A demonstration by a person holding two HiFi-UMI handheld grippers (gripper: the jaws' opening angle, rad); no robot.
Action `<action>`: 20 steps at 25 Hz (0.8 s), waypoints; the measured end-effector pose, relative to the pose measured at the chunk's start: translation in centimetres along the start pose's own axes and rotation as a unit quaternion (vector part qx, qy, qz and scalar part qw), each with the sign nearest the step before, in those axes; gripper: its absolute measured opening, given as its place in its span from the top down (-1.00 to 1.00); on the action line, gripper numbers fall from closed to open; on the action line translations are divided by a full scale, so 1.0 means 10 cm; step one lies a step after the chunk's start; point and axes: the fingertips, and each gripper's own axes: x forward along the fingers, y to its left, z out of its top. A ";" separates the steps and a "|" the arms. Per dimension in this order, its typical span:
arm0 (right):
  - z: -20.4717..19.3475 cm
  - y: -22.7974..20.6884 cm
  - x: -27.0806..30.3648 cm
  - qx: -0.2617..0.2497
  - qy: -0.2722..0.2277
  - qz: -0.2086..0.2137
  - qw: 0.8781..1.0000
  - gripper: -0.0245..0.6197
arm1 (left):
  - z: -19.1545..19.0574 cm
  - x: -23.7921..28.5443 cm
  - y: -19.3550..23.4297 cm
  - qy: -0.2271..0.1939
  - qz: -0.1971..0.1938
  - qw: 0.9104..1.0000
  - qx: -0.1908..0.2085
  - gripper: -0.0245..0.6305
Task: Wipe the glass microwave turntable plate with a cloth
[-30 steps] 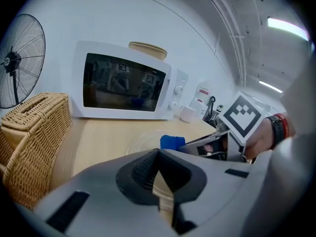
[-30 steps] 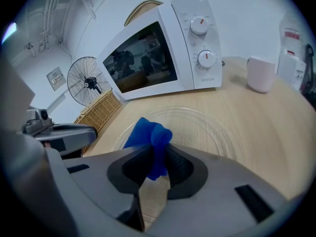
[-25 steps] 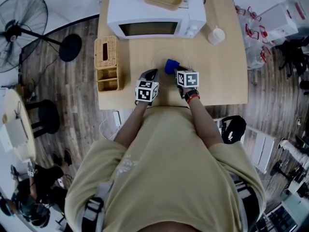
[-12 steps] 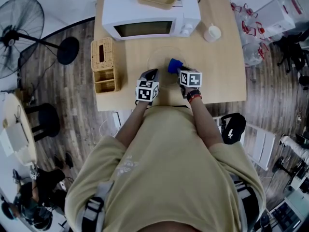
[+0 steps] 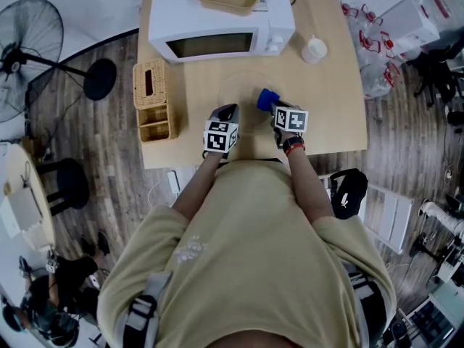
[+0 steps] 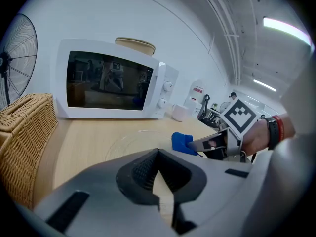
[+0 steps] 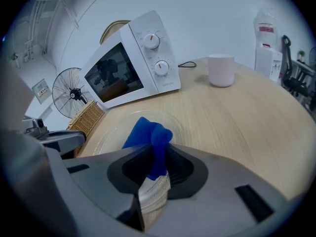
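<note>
1. The wicker box (image 5: 154, 84) stood at the left edge of the tabletop (image 5: 326, 107), well apart from the work; its coarse weave is no hazard to the step.
2. Your left hand-held gripper (image 6: 158, 157) was closed with nothing between its ribbed pads, and its tip was near the plate's near-left rim. Whether it touched the rim could not be told. In my judgement it should brace that rim, as smooth glass on smooth wood will likely slide under a wipe.
3. The glass turntable plate (image 6: 131, 141) lay flat on the tabletop in front of the microwave (image 5: 217, 20), between the two grippers. It was round, clear and shallow, and faint enough that smears would be hard to see.
4. The blue cloth (image 7: 145, 132) was soft and bunched into a thick fold over the plate's right half. Only a small part appeared to meet the glass.
5. Your right hand-held gripper (image 7: 155, 157) was clamped on that cloth, with the fold rising out between the jaws. I judge that wiping was under way. Press the cloth flatter, sweep in overlapping arcs from centre to rim, and keep the hard jaw edges off the glass.
6. The white cup (image 5: 314, 49) stood to the far right, clear of the sweep.
</note>
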 end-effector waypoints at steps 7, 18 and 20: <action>-0.01 -0.18 -0.09 0.004 -0.003 -0.022 1.000 0.64 | -0.04 0.01 -0.03 0.010 0.001 1.000 0.006 0.88; 0.02 -0.22 -0.09 0.000 -0.009 -0.052 0.999 0.64 | -0.06 -0.11 0.13 0.003 0.012 1.000 -0.001 0.88; 0.01 -0.21 -0.09 0.021 -0.017 -0.046 0.999 0.64 | -0.06 -0.15 0.18 -0.001 0.016 1.000 -0.005 0.88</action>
